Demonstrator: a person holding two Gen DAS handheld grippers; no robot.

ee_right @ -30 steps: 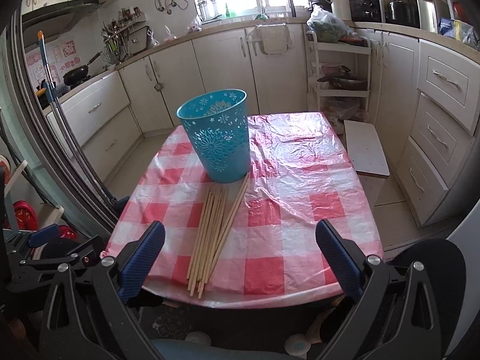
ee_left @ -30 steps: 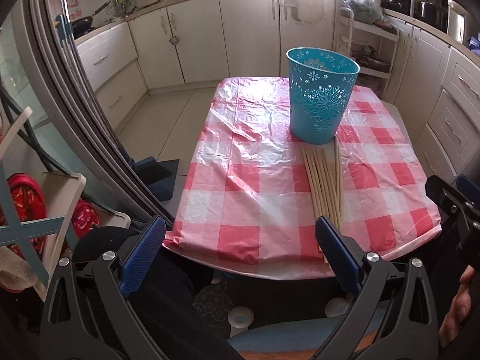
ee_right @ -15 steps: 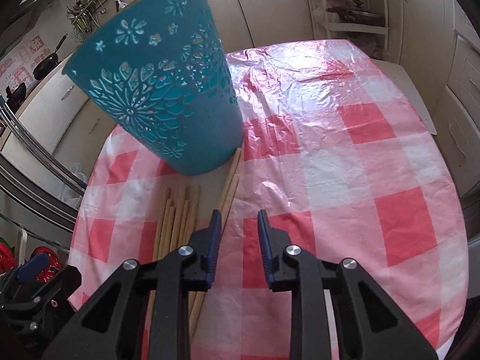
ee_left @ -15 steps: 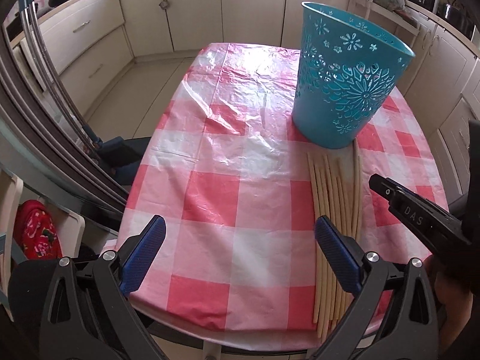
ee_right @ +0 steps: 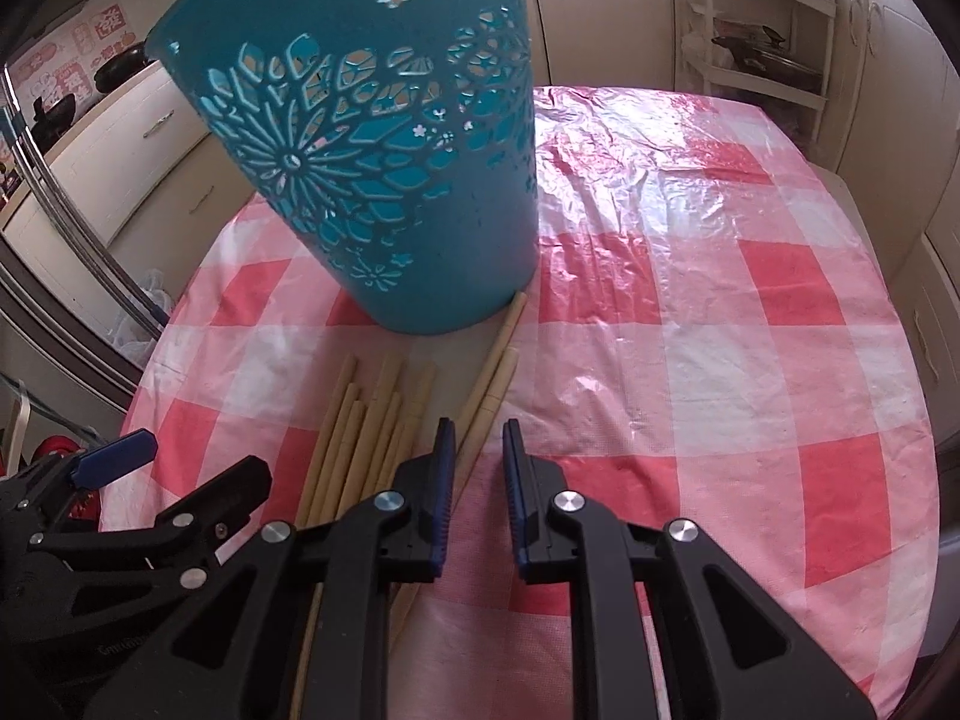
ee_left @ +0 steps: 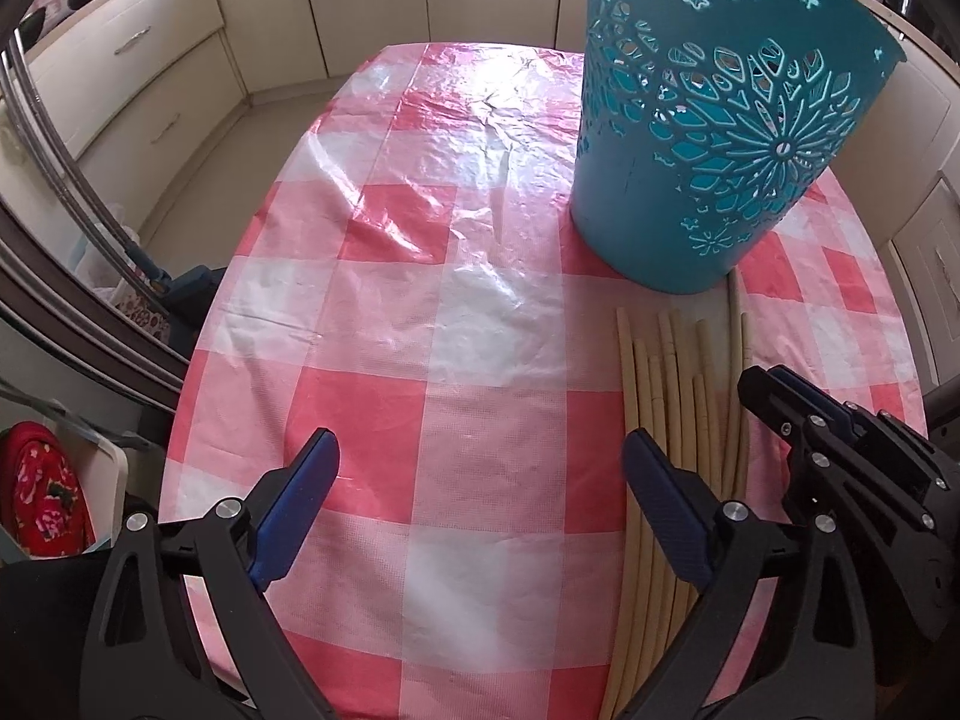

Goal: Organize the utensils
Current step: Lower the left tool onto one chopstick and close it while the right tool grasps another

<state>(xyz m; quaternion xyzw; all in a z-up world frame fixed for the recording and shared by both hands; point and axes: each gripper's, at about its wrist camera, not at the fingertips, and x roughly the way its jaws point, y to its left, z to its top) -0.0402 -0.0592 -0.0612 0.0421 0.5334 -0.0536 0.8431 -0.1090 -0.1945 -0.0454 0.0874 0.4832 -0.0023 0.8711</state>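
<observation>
One teal cut-out basket [ee_right: 384, 138] stands upright on my table's pink-and-white checked cloth [ee_right: 720, 360]. Just near of it lies a bundle of pale wooden chopsticks [ee_left: 672, 396], roughly eight or nine; I cannot count them exactly. My left tongs [ee_left: 480, 504] hang wide apart over the cloth, left of the bundle. My right tongs [ee_right: 477, 450] are narrowed to a slim gap at the bundle's right edge, gripping nothing.
</observation>
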